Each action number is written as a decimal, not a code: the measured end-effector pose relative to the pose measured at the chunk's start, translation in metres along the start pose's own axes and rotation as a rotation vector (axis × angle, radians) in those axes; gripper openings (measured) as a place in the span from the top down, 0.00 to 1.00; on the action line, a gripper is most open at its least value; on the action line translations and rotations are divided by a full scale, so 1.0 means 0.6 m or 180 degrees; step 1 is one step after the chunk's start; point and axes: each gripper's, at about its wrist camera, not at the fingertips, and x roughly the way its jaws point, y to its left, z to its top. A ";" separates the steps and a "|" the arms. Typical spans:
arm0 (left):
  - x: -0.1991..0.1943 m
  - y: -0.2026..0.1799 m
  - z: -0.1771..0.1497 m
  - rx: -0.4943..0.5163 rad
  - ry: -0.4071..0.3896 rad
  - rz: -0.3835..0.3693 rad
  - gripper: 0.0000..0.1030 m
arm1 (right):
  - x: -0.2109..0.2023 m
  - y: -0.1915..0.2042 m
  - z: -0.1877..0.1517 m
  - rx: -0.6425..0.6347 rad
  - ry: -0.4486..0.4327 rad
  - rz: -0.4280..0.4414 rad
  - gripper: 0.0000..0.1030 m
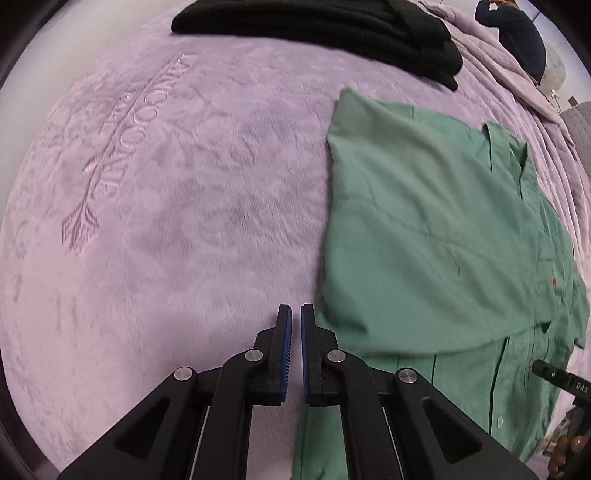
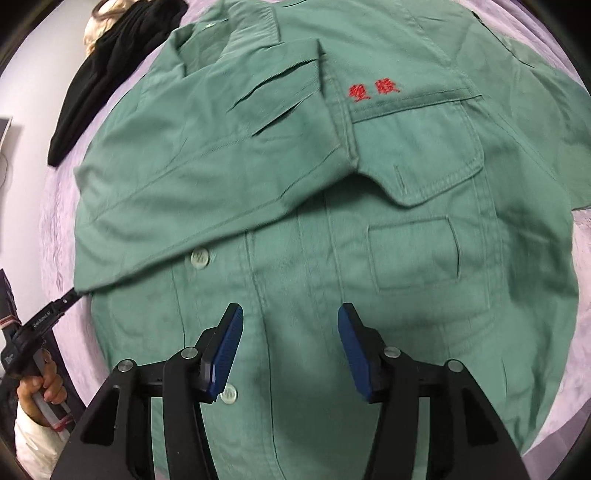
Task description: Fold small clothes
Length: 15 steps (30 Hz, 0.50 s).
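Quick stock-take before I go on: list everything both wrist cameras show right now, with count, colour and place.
shirt: one, green, red embroidery above chest pocket, on the bedspread, sleeve folded across the front
black garments: a folded pile, far side of the bedspread
bedspread: one, lilac, embossed lettering, under everything
person: one, dark top, background
left gripper: black, blue pads, shut, empty, beside the shirt's edge
right gripper: open, above the shirt front
left hand: gripping the handle

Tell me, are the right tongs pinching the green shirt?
Apart. The right wrist view shows the right tongs open above the green shirt, with no cloth pinched between the pads.
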 end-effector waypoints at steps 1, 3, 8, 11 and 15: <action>0.000 -0.006 -0.019 0.0010 0.0065 0.0002 0.95 | -0.004 -0.002 -0.012 -0.0029 0.0024 -0.0009 0.44; -0.001 -0.015 -0.052 0.0048 0.0166 -0.0001 0.95 | -0.007 0.002 -0.032 -0.0080 0.0097 -0.0029 0.43; -0.004 -0.039 -0.120 0.0100 0.0417 0.0007 0.94 | -0.015 0.011 -0.078 -0.0219 0.0218 -0.0100 0.31; -0.009 -0.050 -0.152 0.0133 0.0479 0.0033 0.94 | -0.021 0.005 -0.109 -0.0252 0.0248 -0.0124 0.30; -0.019 -0.058 -0.183 0.0138 0.0519 0.0045 0.94 | -0.028 0.005 -0.125 -0.0232 0.0256 -0.0117 0.21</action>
